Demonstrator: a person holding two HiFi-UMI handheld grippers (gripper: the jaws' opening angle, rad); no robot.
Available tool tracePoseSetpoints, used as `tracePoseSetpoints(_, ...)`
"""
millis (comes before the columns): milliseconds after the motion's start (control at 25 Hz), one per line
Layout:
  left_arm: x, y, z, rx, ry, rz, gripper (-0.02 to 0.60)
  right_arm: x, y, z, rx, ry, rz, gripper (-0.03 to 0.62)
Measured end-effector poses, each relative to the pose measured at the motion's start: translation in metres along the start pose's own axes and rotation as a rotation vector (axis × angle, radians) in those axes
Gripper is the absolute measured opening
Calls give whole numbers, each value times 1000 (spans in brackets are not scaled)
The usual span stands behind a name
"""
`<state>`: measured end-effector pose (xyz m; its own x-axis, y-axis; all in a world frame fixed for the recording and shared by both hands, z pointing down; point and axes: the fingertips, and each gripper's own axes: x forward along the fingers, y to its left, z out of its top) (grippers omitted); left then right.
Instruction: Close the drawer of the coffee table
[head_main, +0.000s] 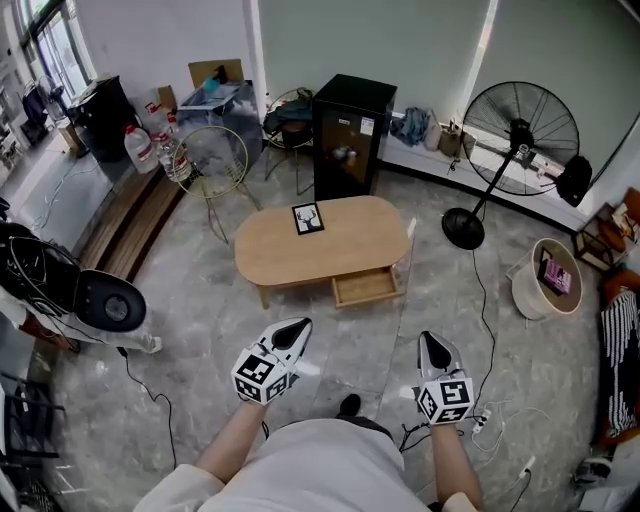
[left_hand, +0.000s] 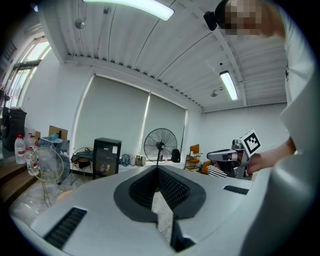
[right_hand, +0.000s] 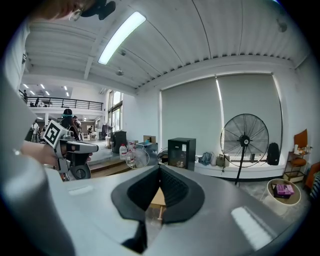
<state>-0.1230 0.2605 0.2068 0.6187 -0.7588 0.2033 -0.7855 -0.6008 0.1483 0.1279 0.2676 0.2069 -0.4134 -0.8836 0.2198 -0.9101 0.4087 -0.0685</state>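
Note:
The oval wooden coffee table (head_main: 290, 250) stands on the stone floor ahead of me. Its drawer (head_main: 366, 287) is pulled out toward me from the near side, right of middle. My left gripper (head_main: 297, 327) hovers over the floor short of the table's near edge, jaws shut and empty. To its right, my right gripper (head_main: 432, 342) is level with it, below and right of the drawer, also shut and empty. In the left gripper view the jaws (left_hand: 158, 169) meet at their tip. In the right gripper view the shut jaws (right_hand: 160, 168) point at the table (right_hand: 156, 197).
A small framed picture (head_main: 308, 218) lies on the tabletop. Behind the table stands a black cabinet (head_main: 350, 135). A pedestal fan (head_main: 520, 140) with its round base (head_main: 463, 228) and a basket (head_main: 548, 278) are at the right. Cables (head_main: 480, 420) trail on the floor. A wire chair (head_main: 215, 160) stands at the back left.

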Motion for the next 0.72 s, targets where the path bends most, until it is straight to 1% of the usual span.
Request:
tracePoseSetpoints(200,42,-6,9,2,5,16,6,17,-39,7,-13,1,22,11)
tracePoseSetpoints(440,87,-16,6,1,11,28,6,29,-90,-3,-7,19,23,11)
tracePoseSetpoints(600,112,-19,5,-16,21,30,6,38,-115,-5,-11,30,20,11)
tracePoseSetpoints(720,123,-19,5,-24,32,26,6,44,-125,-6,-6,35,20,11)
